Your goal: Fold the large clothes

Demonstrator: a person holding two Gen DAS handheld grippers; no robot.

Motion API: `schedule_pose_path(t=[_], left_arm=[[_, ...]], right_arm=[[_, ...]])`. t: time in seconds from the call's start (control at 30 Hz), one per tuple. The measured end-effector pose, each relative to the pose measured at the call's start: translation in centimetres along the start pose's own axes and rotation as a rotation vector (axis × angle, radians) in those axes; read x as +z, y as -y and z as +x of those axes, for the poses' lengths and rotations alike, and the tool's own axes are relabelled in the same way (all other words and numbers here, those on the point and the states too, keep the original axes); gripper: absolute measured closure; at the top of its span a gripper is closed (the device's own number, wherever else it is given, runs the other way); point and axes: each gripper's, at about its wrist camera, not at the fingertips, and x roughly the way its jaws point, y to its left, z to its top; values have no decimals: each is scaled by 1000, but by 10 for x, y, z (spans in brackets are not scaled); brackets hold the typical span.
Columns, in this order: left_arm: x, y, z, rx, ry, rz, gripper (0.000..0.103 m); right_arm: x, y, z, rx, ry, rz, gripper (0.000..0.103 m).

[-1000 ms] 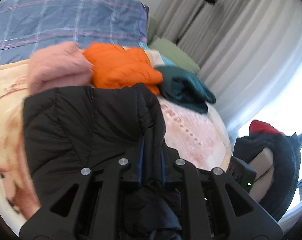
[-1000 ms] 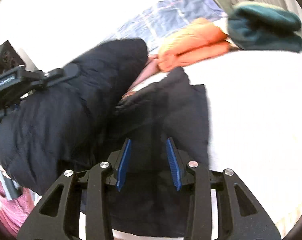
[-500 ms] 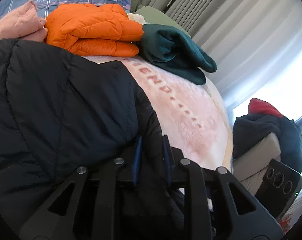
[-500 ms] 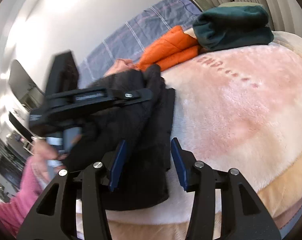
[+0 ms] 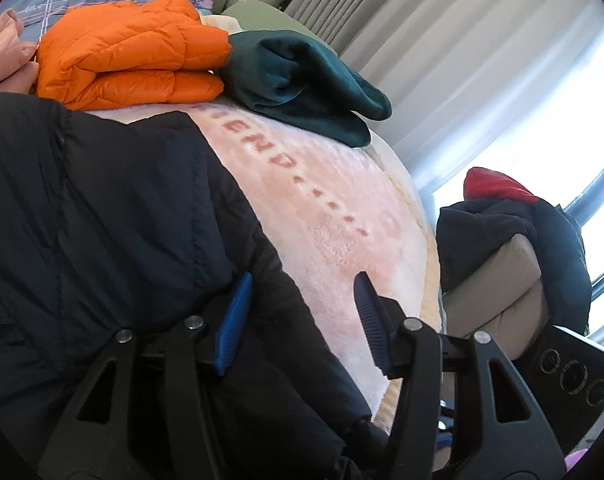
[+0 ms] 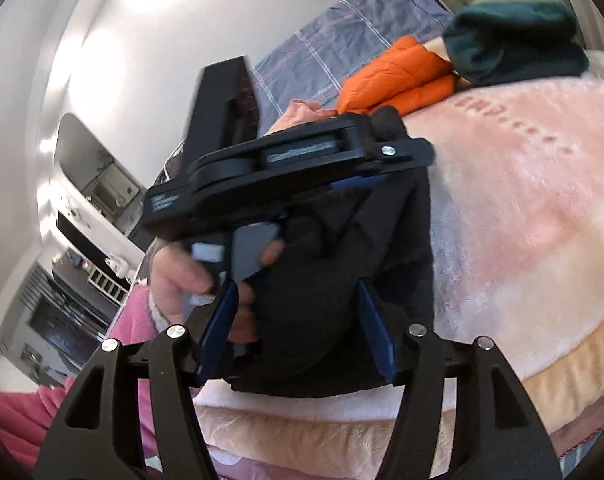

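Two grippers work over the black jacket (image 5: 102,216), which lies bunched on the near edge of the pink blanket (image 5: 341,208). The left gripper (image 5: 300,300) has its fingers spread wide over the jacket's edge, gripping nothing, probably just freed to take a new hold. The right gripper (image 6: 298,320) is equally wide, straddling a raised fold. Folded orange (image 5: 130,68) and green (image 5: 302,80) clothes are stacked beyond, leaving working room.
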Motion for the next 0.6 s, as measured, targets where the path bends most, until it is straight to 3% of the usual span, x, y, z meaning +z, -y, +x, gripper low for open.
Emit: schedule_pose_path(t=[0.07, 0.1, 0.13, 0.17, 0.27, 0.3, 0.4, 0.47, 0.6], left_arm=[[1, -1, 1, -23, -5, -5, 49], [1, -1, 1, -27, -9, -6, 49], [2, -1, 0, -26, -9, -8, 50], [3, -1, -4, -22, -7, -14, 50], [6, 3, -28, 16, 32, -8, 58], [7, 4, -48, 35, 77, 26, 58], [7, -3, -89, 146, 163, 75, 61], [7, -20, -107, 223, 181, 73, 63], [0, -56, -94, 263, 117, 45, 68]], right_arm=[[-1, -6, 3, -73, 0, -39, 43], [-2, -5, 6, -145, -3, -44, 54], [-3, 0, 10, -188, -11, -36, 86], [-4, 8, 12, -196, -16, -8, 92], [-11, 33, 11, -178, -20, 98, 94], [-14, 38, 9, -181, -17, 109, 94], [-20, 50, 9, -179, -30, 125, 91], [-24, 52, 12, -174, -36, 133, 89], [-20, 39, 12, -219, -31, 59, 76]])
